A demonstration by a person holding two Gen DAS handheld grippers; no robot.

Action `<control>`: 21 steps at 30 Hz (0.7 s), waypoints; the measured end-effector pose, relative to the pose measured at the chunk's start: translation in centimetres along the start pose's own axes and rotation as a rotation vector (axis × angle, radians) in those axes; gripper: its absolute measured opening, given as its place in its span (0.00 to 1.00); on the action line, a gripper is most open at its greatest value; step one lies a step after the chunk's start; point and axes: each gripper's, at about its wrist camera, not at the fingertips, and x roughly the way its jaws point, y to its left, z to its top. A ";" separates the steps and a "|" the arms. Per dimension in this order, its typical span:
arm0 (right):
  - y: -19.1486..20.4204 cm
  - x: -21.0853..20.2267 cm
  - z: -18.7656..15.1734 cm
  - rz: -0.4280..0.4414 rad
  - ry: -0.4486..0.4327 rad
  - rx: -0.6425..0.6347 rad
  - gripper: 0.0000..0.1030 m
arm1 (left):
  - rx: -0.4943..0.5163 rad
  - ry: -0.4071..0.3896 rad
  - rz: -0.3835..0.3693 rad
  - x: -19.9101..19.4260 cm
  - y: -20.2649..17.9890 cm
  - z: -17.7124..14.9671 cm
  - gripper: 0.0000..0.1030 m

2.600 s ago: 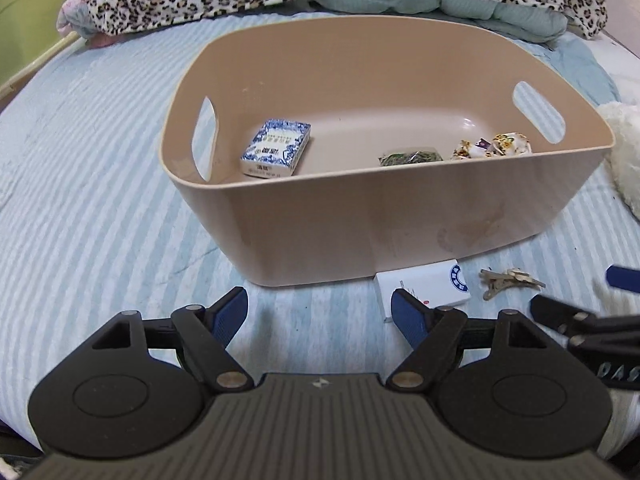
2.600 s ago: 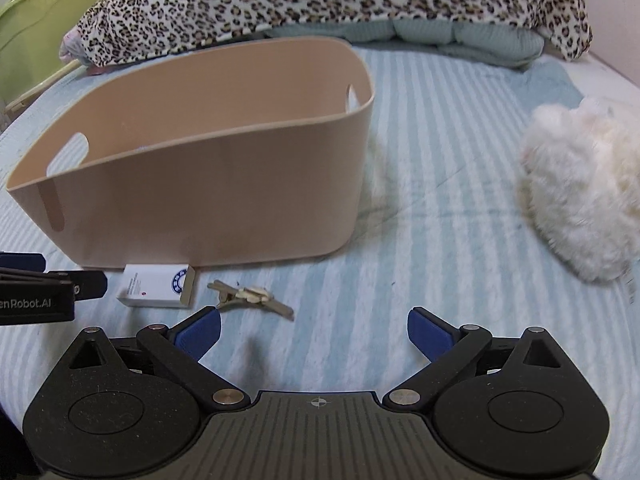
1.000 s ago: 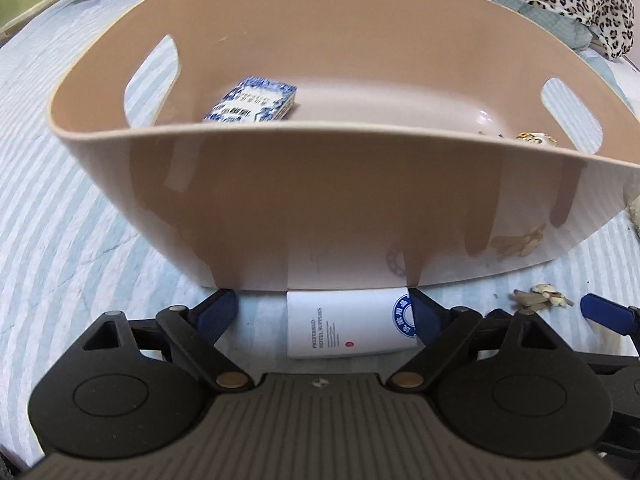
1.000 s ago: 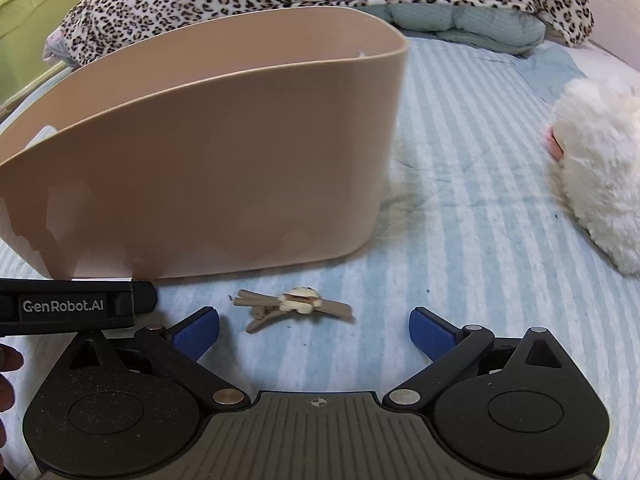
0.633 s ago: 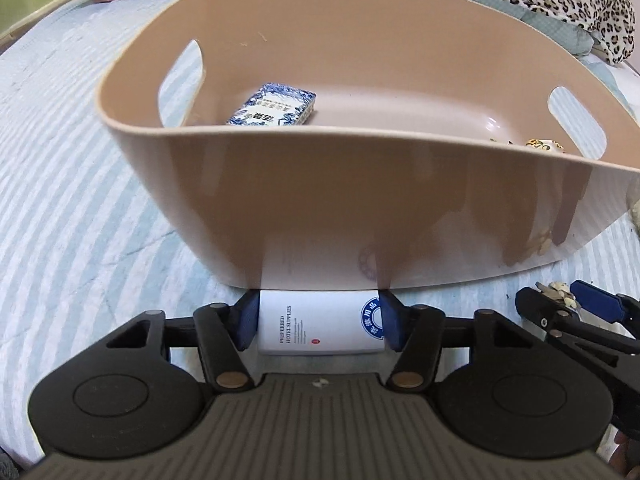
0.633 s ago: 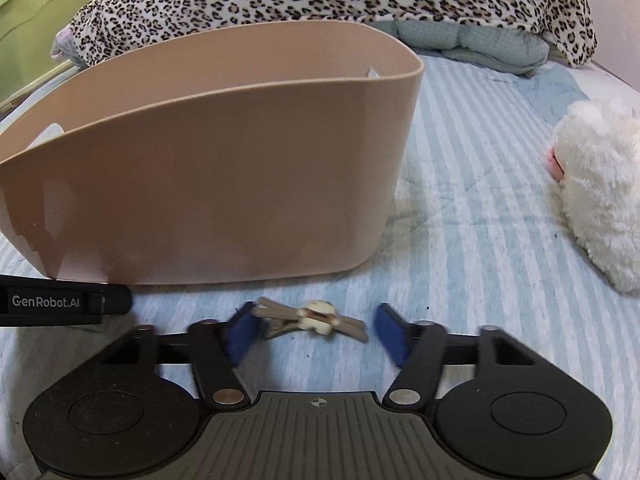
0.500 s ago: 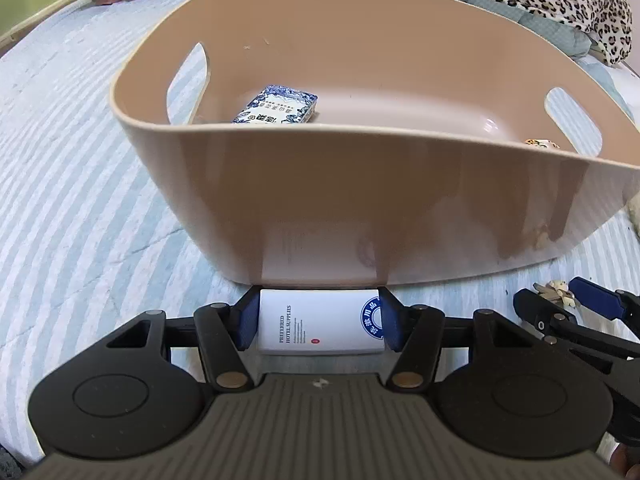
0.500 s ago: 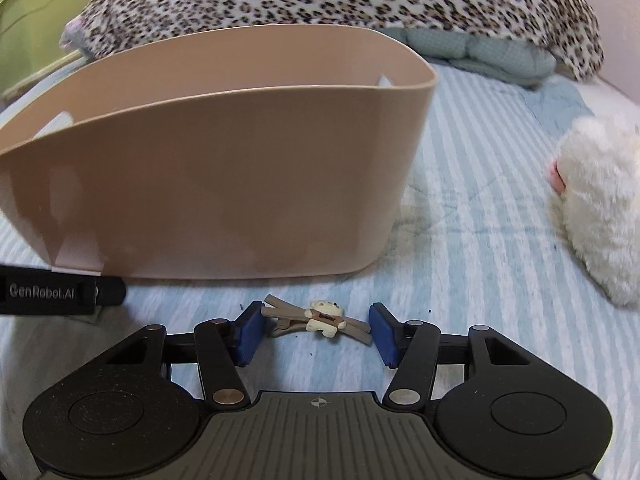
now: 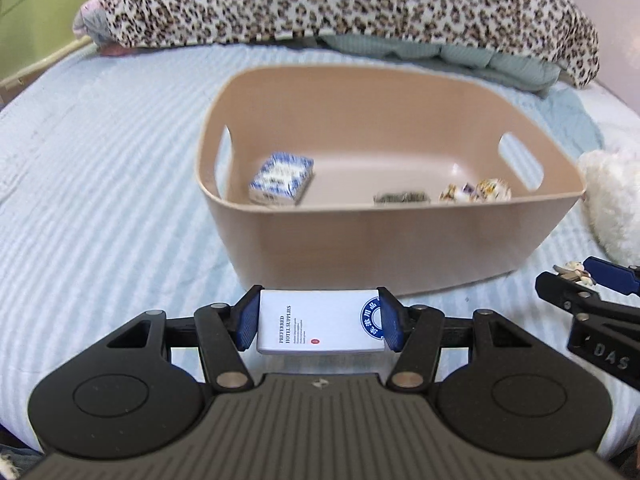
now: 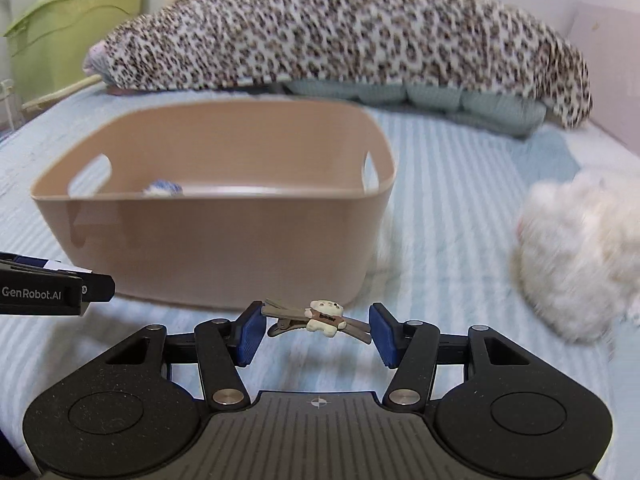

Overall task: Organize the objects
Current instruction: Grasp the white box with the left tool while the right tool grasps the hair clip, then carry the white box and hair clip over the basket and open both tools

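My left gripper (image 9: 319, 322) is shut on a white hotel-supplies box (image 9: 320, 322) and holds it above the bed, in front of the beige bin (image 9: 400, 248). My right gripper (image 10: 318, 330) is shut on a brown hair clip with a small bear (image 10: 320, 316), lifted near the bin's front wall (image 10: 224, 240). Inside the bin lie a blue-and-white patterned box (image 9: 282, 178), a dark flat item (image 9: 402, 199) and some patterned small pieces (image 9: 476, 192). The right gripper also shows at the right edge of the left wrist view (image 9: 580, 280).
The bin stands on a blue striped bedspread (image 9: 100, 200). A leopard-print blanket (image 10: 340, 32) lies along the far side. A white fluffy toy (image 10: 576, 248) lies to the right of the bin. A green container (image 10: 60, 32) stands beyond the bed at the left.
Both grippers have risen and pulled back from the bed with the white box and the hair clip held in them. The bin's inside now shows from above.
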 end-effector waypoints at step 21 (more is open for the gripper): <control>-1.3 -3.0 10.3 0.042 -0.232 0.052 0.52 | 0.046 -0.188 -0.018 -2.7 -1.0 9.1 0.59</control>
